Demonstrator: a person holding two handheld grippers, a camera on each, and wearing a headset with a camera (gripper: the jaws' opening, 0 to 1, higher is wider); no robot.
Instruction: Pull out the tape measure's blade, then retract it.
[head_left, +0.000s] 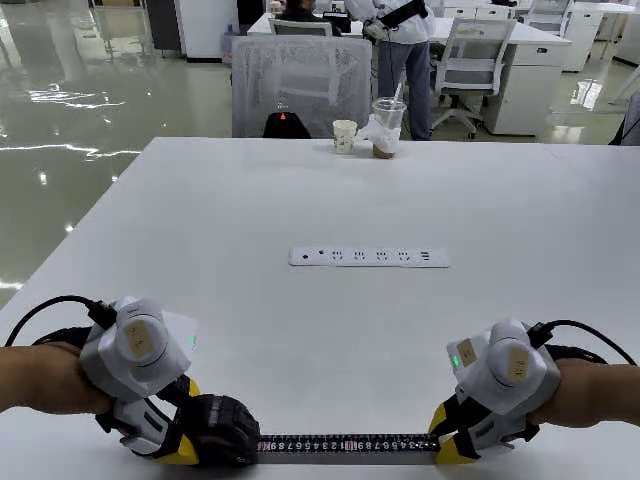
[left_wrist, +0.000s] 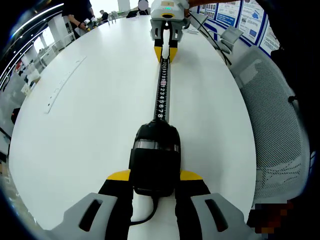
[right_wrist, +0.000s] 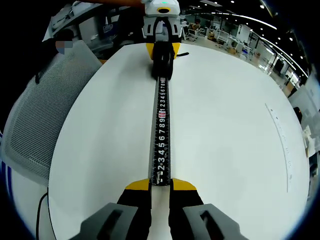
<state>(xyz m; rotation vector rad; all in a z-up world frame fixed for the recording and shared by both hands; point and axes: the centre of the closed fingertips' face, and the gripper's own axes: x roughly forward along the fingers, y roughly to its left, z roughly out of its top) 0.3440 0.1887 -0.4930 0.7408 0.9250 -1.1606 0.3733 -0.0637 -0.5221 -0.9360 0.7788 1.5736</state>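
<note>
black tape measure case, chunky and rounded with a matte, rubbery-looking shell and a pale metallic band across it, sits at the near left of the table. it is clamped between the yellow-tipped jaws of the left gripper. blade: a thin, dark strip printed with pale numerals and one red mark. it lies low along the near edge and runs right to the right gripper, whose jaws are pinched narrow on the blade's free end.

progress, as judged: the pull-out looks done or nearly so, with a fair length of blade exposed between the two grippers. the retraction is not yet done, since the blade lies drawn out and straight.

table surface: smooth, white and matte. mid-table lies a flat white power strip with a row of sockets. at the far edge stand a small paper cup and a clear plastic cup holding a brown drink. beyond them is a grey mesh-backed chair.
</note>
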